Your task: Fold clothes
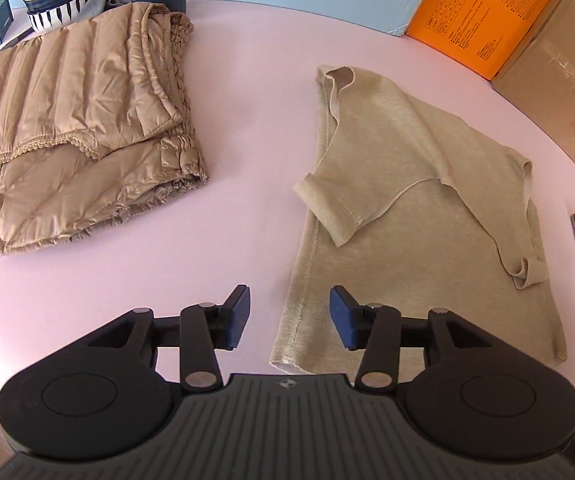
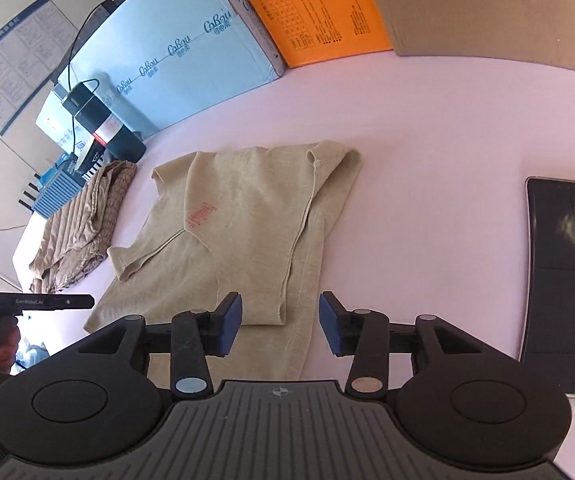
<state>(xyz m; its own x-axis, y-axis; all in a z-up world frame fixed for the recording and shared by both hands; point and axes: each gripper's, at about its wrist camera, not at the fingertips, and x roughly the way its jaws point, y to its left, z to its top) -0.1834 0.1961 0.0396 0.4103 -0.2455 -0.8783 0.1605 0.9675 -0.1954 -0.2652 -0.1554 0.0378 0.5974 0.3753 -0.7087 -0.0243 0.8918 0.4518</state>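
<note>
— Where does the shirt lie?

— The beige T-shirt [image 1: 419, 216] is spread on the pink tabletop [image 1: 247, 128], partly folded: one side is turned over the body, and a short sleeve [image 1: 327, 210] lies across the front (its hem stitching shows).

— And the grippers?

— The left gripper [image 1: 289, 322] hovers over the shirt's near edge, jaws parted and holding nothing. The right gripper [image 2: 280, 326] is likewise spread wide above the folded edge of the cloth, nothing between its blue pads [image 2: 231, 322].

— What else is there?

— A tan quilted jacket [image 1: 75, 136] lies well apart to the left, folded. A dark phone [image 2: 563, 284] rests on the tabletop just right of the shirt. An orange box [image 1: 483, 12] and a cardboard box [image 1: 559, 72] stand along the far edge.
</note>
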